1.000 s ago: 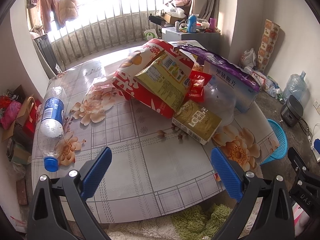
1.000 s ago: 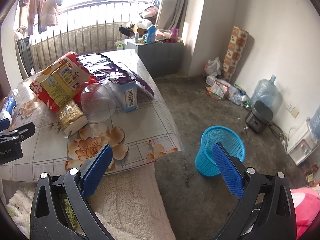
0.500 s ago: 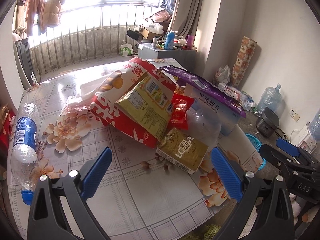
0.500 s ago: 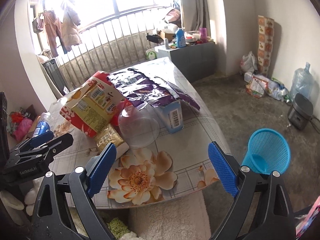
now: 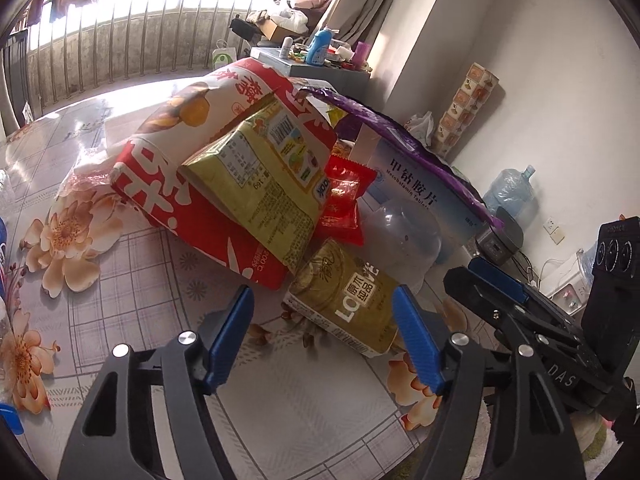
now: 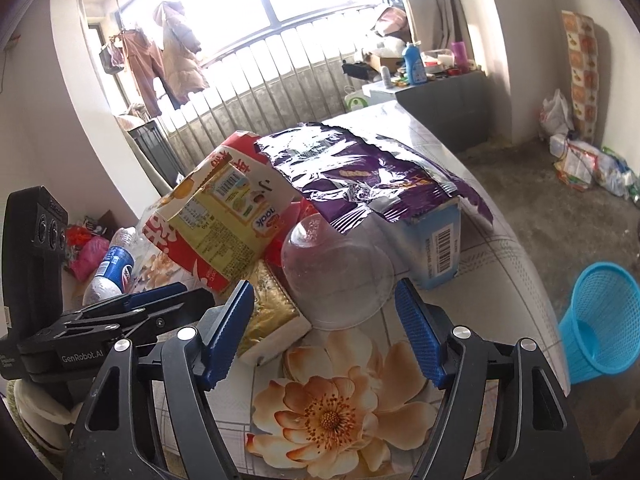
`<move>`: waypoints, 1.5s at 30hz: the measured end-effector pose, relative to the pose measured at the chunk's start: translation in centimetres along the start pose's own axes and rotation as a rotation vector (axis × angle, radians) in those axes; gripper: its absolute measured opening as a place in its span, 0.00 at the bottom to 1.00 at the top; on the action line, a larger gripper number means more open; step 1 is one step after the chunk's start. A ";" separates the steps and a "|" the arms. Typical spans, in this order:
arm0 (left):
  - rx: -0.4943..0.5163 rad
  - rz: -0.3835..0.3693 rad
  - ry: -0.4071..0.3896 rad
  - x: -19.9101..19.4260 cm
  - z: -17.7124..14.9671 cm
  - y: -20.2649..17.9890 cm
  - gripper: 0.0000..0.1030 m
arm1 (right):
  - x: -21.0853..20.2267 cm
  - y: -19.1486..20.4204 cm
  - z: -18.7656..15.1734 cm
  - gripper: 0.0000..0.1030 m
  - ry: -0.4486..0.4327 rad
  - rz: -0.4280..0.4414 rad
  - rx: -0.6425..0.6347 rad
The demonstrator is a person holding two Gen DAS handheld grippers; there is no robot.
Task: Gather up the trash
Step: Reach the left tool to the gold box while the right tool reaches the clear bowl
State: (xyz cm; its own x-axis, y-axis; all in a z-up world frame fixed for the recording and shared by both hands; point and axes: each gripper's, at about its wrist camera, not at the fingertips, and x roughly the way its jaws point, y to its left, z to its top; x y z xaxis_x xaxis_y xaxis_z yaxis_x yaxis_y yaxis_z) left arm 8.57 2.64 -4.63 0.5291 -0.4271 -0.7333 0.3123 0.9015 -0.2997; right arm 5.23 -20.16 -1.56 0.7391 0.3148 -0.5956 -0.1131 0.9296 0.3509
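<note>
Two claws over the near edge of the desk (image 5: pixel 132 292), both aimed at the trash pile. Left claw (image 5: pixel 324 336): jaws have just been closing, now partway apart, nothing pinched; gold carton (image 5: pixel 344 296) lies just past the tips, right pad near its corner, contact unclear. Right claw (image 6: pixel 324 332): jaws also just been closing, not gripping; clear plastic dome lid (image 6: pixel 336 276) sits beyond the tips, untouched.

Pile: big red snack bag (image 5: pixel 180 184) with yellow snack bag (image 5: pixel 260 184) leaning on it, small red wrapper (image 5: pixel 344 204) between yellow bag and dome, purple foil bag (image 6: pixel 360 172) draped over a blue-white medicine box (image 6: pixel 436 240). Gold carton is at the front, touching the red bag's lower edge.

Water bottle (image 6: pixel 112 268) lies on its side at the desk's left. Blue mesh bin (image 6: pixel 596 320) stands on the floor right of the desk, well apart from the pile.
</note>
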 end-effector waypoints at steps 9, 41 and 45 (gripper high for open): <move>-0.057 -0.009 0.043 1.2 0.0 1.5 0.50 | 1.9 0.3 0.4 0.68 -0.031 -0.004 -0.039; -0.086 -0.015 0.064 1.5 -0.4 2.7 0.34 | 5.4 1.6 2.9 0.79 -0.004 -0.099 0.020; -0.096 -0.018 0.061 1.2 -0.7 2.9 0.32 | 5.7 1.1 2.8 0.64 0.013 -0.108 0.057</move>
State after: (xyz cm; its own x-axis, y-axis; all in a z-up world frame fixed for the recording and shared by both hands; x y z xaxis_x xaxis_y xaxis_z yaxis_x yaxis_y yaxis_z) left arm 9.57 4.82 -6.85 0.4737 -0.4408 -0.7624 0.2430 0.8975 -0.3680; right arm 11.16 -17.88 -2.49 0.7359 0.2165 -0.6415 0.0049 0.9458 0.3248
